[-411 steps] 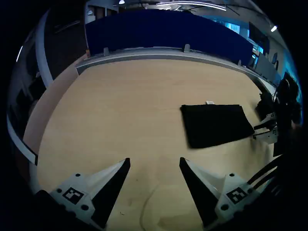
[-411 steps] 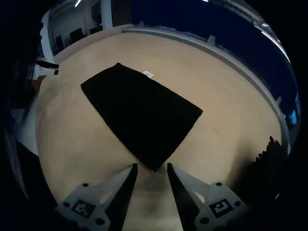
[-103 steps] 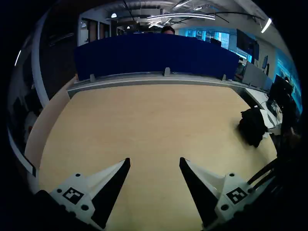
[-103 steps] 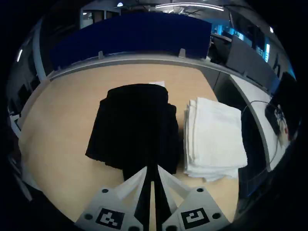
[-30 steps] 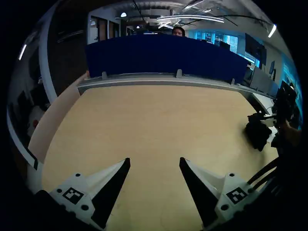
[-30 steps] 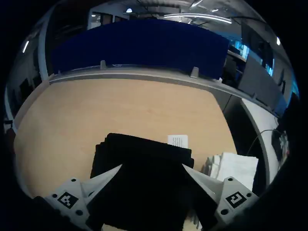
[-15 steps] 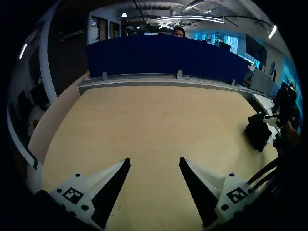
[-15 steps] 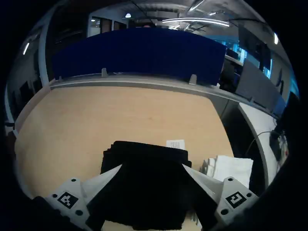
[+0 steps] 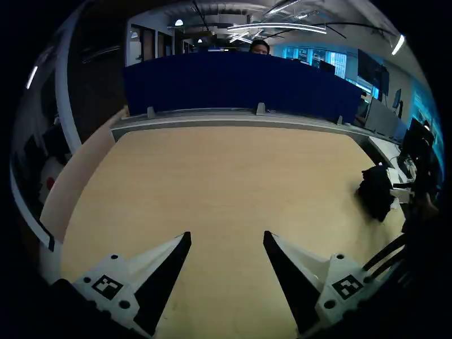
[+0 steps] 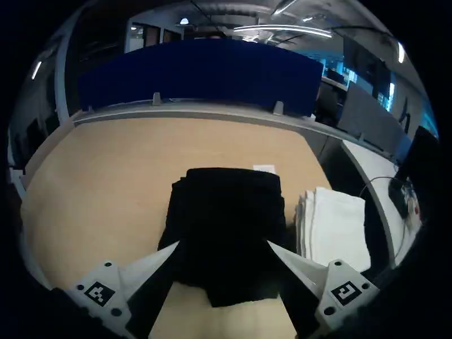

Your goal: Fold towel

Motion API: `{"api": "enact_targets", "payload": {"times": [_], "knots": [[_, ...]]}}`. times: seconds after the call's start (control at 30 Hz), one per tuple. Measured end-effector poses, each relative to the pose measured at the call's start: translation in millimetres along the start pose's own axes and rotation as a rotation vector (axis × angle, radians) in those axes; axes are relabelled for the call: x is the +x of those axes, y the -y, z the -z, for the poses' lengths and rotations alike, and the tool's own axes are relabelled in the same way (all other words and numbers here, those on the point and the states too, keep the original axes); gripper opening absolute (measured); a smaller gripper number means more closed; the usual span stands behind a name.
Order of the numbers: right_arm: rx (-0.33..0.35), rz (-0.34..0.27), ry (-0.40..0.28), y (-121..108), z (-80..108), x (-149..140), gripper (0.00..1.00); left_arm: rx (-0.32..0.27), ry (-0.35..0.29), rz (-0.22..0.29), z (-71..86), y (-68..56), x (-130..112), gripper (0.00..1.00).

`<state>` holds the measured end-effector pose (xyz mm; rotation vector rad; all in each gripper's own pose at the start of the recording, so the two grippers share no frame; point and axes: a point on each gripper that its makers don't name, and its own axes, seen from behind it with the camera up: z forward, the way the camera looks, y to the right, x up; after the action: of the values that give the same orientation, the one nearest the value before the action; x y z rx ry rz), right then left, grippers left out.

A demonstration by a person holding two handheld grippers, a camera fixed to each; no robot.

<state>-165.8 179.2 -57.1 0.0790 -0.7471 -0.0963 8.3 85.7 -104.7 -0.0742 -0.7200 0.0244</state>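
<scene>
Between the wide-spread jaws of the right gripper (image 10: 223,243) lies one folded black towel (image 10: 229,214), flat on the wooden worktop (image 10: 101,186) and not squeezed. Just to its right sits one stack of white towels (image 10: 333,226). One paper slip (image 10: 264,168) lies at its far edge. The left gripper (image 9: 226,233), jaws equally wide and empty, hovers over the worktop, well apart from the towel. One blue partition (image 10: 198,73) backs the worktop.
</scene>
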Motion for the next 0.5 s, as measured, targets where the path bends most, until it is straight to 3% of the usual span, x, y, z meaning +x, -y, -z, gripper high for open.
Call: {"api": "enact_targets", "payload": {"times": [0.3, 0.5], "knots": [[0.001, 0.002, 0.044, -1, -10.3, -20, 1.0, 0.0, -0.006, 0.002, 1.9, 4.5, 0, 0.95], [-0.013, -0.003, -0.024, 5, 5.0, 7, 1.0, 0.0, -0.019, 0.006, 1.7, 10.2, 2, 0.95]]}}
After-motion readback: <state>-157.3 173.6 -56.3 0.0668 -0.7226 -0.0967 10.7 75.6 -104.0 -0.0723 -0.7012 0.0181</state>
